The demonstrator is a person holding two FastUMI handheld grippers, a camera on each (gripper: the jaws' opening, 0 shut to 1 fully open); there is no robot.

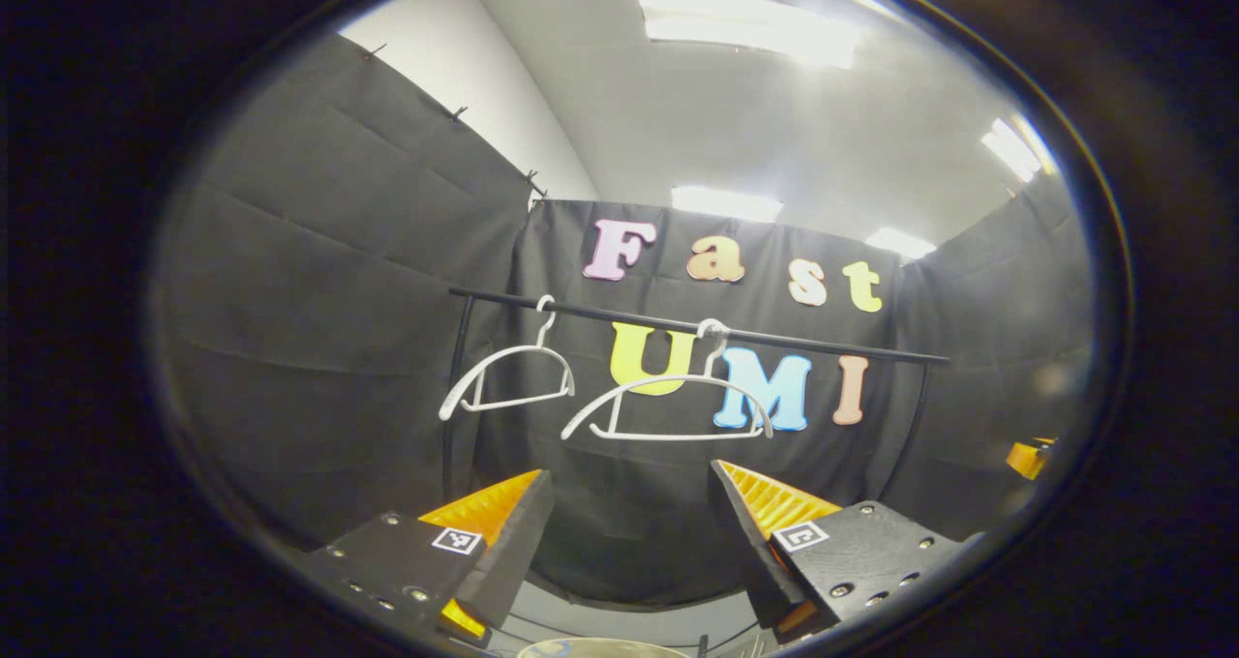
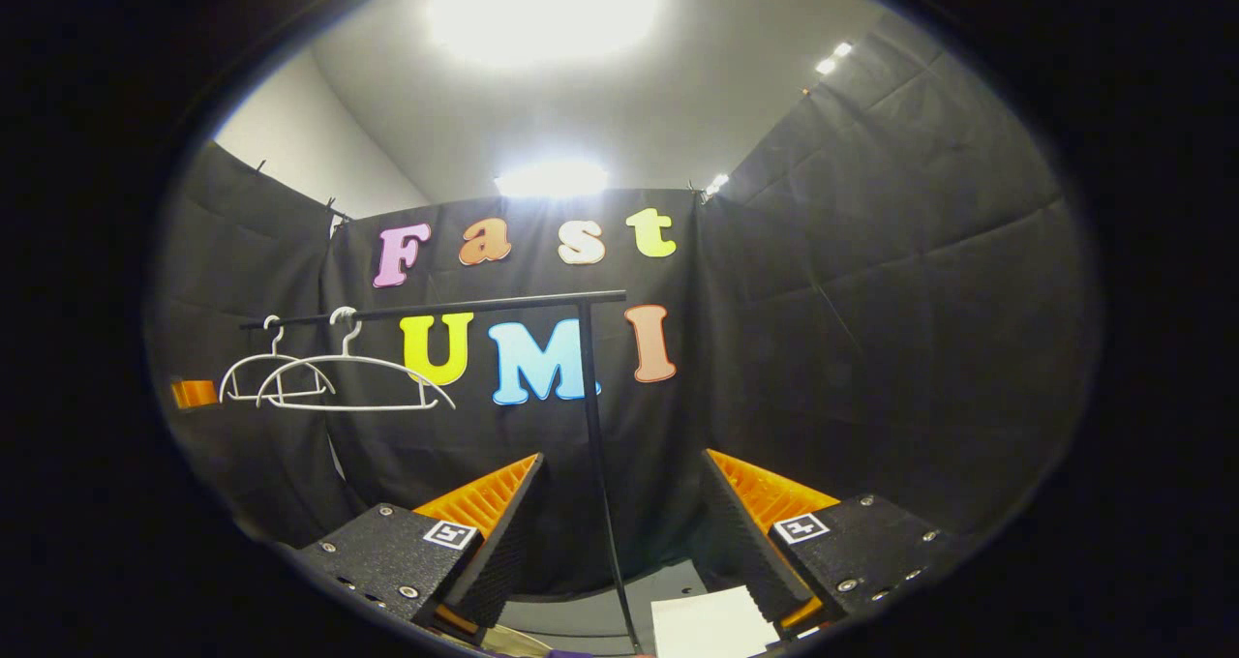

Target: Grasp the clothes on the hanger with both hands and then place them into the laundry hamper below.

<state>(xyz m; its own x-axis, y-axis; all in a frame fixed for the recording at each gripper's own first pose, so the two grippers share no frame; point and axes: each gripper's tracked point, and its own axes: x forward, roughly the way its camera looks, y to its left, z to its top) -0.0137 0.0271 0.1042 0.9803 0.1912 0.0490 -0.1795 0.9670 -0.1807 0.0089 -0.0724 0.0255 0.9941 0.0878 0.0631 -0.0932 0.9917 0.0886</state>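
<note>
Now two bare white hangers [image 1: 508, 377] [image 1: 668, 406] hang from the black rail [image 1: 697, 329], their bars running along it. Left gripper [image 1: 629, 532] and right gripper [image 2: 619, 523] both gape, holding nothing, below the rail. Right gripper view adds the rail's upright post [image 2: 595, 445] and white paper [image 2: 711, 624] at its foot.

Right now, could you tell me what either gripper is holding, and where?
Nothing: the left gripper and right gripper are open, both hangers bare.
</note>
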